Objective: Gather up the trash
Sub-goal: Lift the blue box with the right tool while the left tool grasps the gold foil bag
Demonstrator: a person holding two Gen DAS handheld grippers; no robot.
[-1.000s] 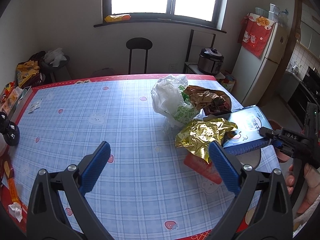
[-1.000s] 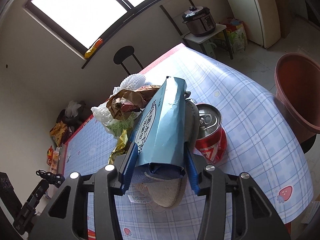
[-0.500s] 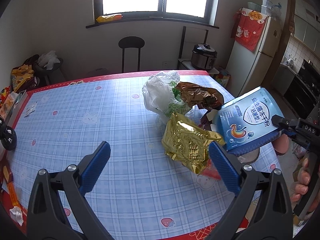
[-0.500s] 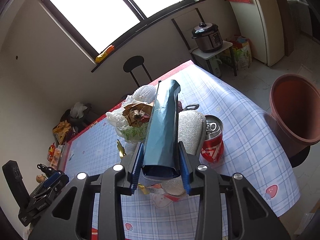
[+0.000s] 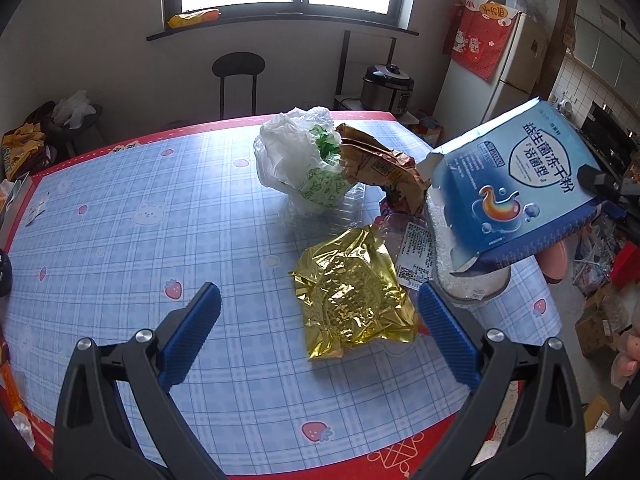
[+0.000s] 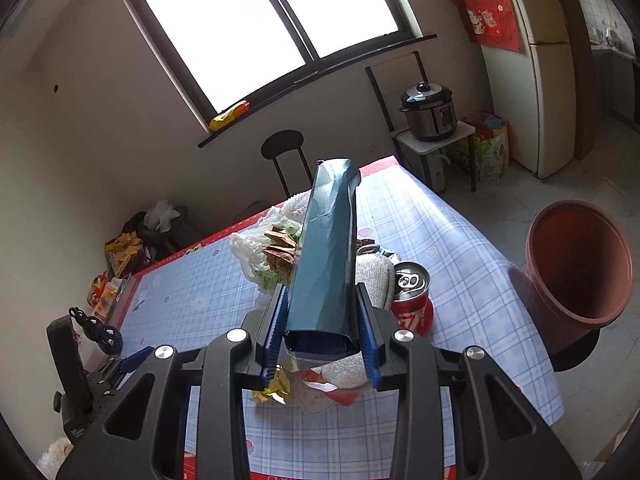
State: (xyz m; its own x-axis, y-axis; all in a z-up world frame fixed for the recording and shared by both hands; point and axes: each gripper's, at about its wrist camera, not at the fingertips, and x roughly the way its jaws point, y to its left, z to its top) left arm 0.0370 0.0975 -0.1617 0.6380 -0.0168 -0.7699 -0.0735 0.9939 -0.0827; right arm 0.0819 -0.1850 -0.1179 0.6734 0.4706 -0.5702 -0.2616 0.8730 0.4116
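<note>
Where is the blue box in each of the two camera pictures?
Left wrist view: the blue box is at the right edge, lifted above the table.
Right wrist view: the blue box is in the middle, clamped in the right gripper.
Shared landmark: the pressure cooker beside the fridge.

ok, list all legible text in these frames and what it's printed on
"益生菌冻干粉" and "活菌型": front of the blue box held in the right gripper.
Small print on the box: too small to read.
White printed label on the table: too small.
Brown snack bag: blurred.
Red can: white mark, not readable.
Red cloth on the fridge: characters unclear.
</note>
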